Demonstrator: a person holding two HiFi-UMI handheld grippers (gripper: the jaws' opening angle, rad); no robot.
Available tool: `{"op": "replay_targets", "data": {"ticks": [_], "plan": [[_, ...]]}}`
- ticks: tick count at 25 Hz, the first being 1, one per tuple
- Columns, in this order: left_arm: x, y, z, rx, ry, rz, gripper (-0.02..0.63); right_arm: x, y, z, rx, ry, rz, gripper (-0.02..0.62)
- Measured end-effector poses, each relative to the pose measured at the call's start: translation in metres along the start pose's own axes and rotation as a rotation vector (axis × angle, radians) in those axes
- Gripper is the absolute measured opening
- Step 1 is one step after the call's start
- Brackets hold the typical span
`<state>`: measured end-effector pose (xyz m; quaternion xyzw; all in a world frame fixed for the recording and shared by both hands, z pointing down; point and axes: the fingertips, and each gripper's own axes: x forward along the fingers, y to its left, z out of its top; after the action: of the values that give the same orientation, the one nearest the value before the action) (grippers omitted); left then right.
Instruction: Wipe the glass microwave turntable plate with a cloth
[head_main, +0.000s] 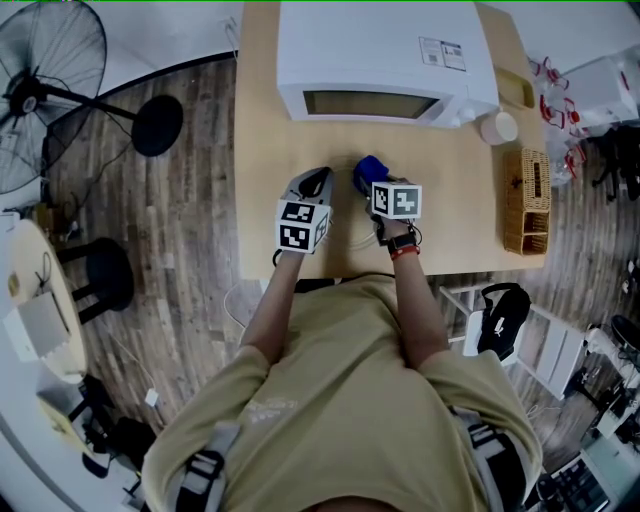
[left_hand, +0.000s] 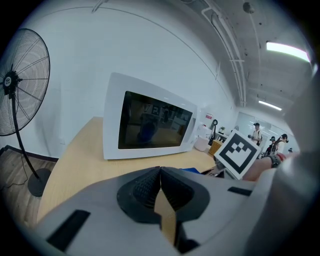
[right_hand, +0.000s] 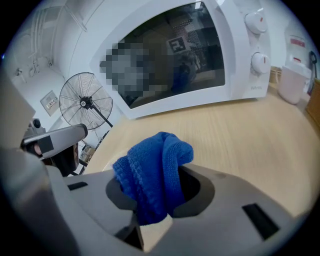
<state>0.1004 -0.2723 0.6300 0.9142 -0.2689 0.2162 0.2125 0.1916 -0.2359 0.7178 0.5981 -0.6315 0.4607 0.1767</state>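
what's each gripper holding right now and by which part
The right gripper is shut on the blue cloth, pinching the bunched wad by its lower folds; the rest bulges above the jaws. The left gripper is shut, empty.
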Motion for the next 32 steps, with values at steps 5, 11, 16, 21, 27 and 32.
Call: {"op": "replay_targets", "data": {"ticks": [5,11,16,21,27,32], "plan": [[0.0,-0.001,0.002,-0.001,-0.008,0.002,0.02,-0.008,-0.015,-0.001,0.021,-0.007,-0.024,0.138],[-0.002,-0.001,-0.002,-0.009,0.007,0.011,0.02,-0.011,-0.02,-0.001,0.022,-0.015,-0.022,0.138],[-0.008,0.006,-0.007,-0.021,0.017,0.035,0.02,-0.01,-0.017,0.001,0.017,-0.012,-0.039,0.143],[-0.02,0.021,-0.015,-0.045,0.014,0.07,0.02,-0.005,0.012,0.009,0.006,-0.003,0.023,0.146],[-0.037,0.044,-0.027,-0.084,0.016,0.124,0.02,0.009,0.067,0.015,-0.023,0.018,0.144,0.146],[-0.052,0.063,-0.034,-0.113,0.011,0.169,0.02,0.025,0.108,0.004,-0.079,0.064,0.219,0.146]]}}
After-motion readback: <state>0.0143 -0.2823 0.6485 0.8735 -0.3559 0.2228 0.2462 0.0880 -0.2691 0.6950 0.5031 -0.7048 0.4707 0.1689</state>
